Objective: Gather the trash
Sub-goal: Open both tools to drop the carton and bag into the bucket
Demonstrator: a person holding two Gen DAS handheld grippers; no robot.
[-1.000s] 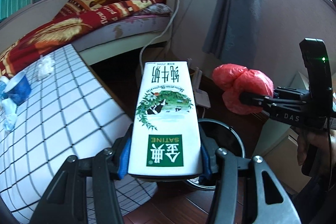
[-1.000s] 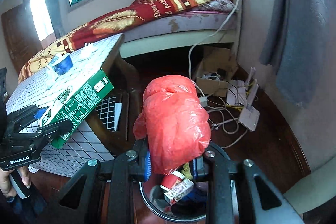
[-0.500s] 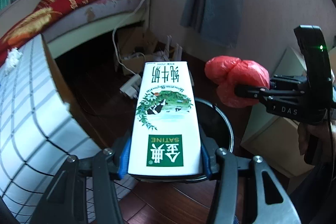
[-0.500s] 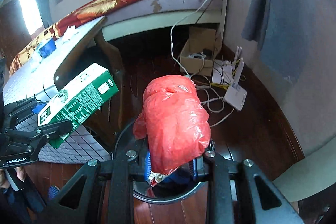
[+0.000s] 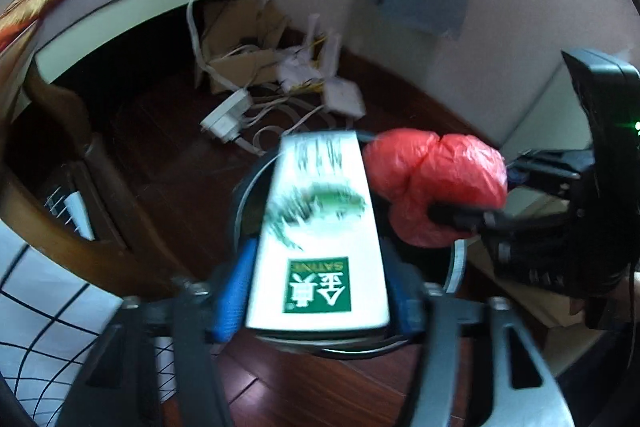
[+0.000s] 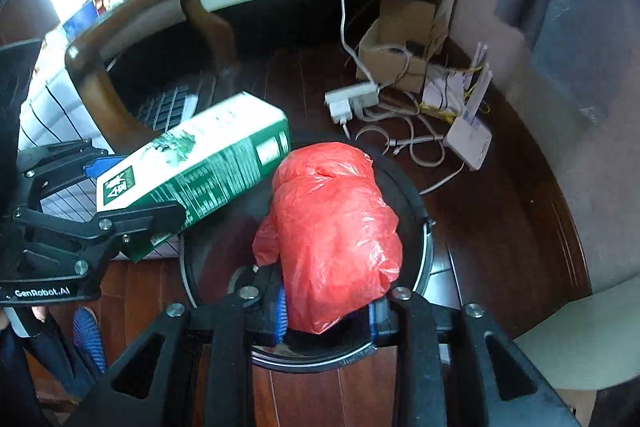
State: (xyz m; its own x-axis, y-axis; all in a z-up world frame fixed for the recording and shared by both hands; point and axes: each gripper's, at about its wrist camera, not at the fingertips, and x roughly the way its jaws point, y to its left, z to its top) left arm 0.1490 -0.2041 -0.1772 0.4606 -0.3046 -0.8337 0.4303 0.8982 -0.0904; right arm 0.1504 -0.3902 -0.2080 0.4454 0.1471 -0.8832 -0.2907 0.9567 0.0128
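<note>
Bin [image 6: 425,227], cables [image 6: 404,143] on wooden floor [image 6: 500,211]

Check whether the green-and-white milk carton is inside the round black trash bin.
Not inside: the carton slants in the air above the bin's rim.

Red bag [image 6: 332,231] over black bin [image 6: 424,227]

A white cardboard carton [image 5: 320,247] bears green leaf print; the crumpled plastic bag [image 6: 332,231] is red; the round bin [image 6: 424,227] is black.
</note>
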